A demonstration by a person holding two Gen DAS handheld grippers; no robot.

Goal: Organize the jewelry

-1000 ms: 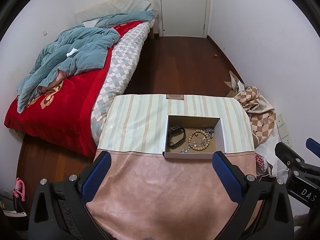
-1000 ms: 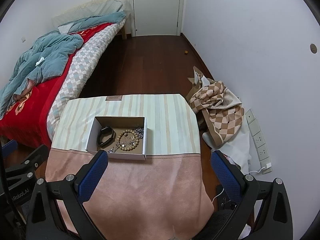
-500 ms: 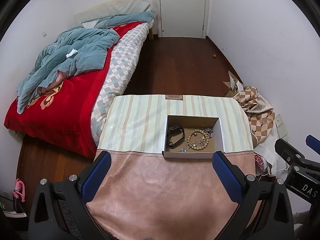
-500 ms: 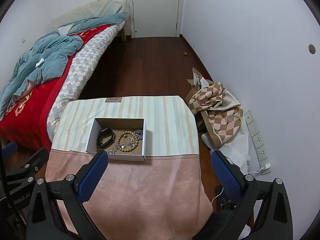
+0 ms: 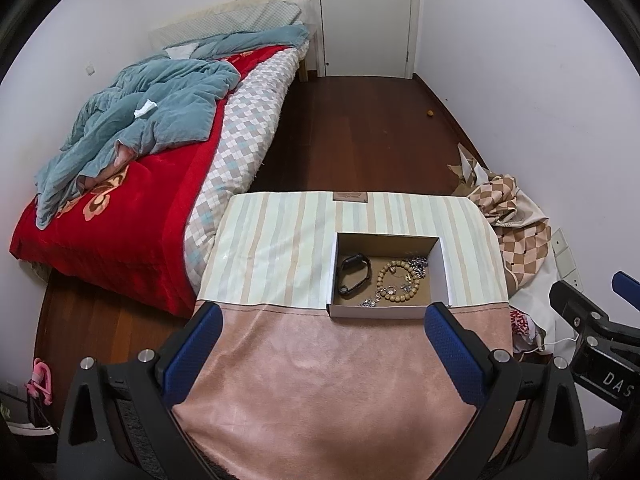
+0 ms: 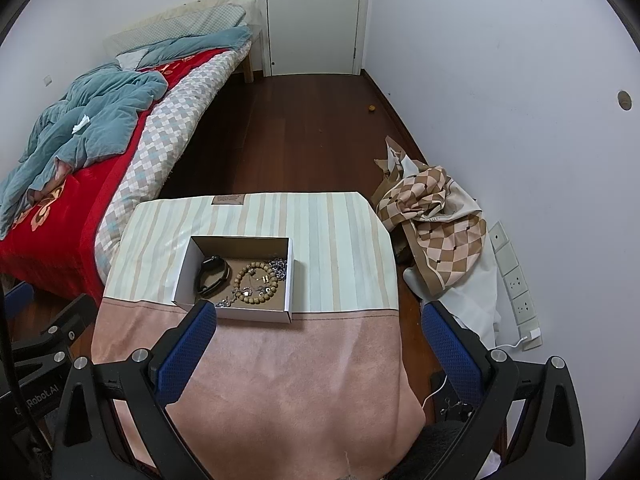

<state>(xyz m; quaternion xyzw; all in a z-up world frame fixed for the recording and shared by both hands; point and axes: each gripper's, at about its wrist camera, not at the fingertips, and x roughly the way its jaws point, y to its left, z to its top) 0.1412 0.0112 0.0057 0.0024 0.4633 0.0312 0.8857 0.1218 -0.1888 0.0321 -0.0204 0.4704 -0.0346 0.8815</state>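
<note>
An open cardboard box (image 5: 388, 312) (image 6: 234, 313) stands on a small table covered by a pink and striped cloth (image 5: 280, 248) (image 6: 340, 240). In the box lie a black wristband (image 5: 354, 279) (image 6: 212, 276), a wooden bead bracelet (image 5: 398, 282) (image 6: 256, 284) and silver chain pieces (image 5: 418, 263) (image 6: 280, 267). My left gripper (image 5: 322, 330) is open and empty, held above the near pink part of the cloth, short of the box. My right gripper (image 6: 318, 330) is open and empty, to the right of the box.
A bed (image 5: 120, 184) with a red cover and a blue quilt stands left of the table. A checked cloth heap (image 6: 436, 216) lies on the floor at the right by the wall with sockets (image 6: 516, 280). A white door (image 6: 316, 16) is at the far end.
Both grippers have drawn back and up a little, so the table and box look slightly farther. The jaws stay open and the box's contents have not moved.
</note>
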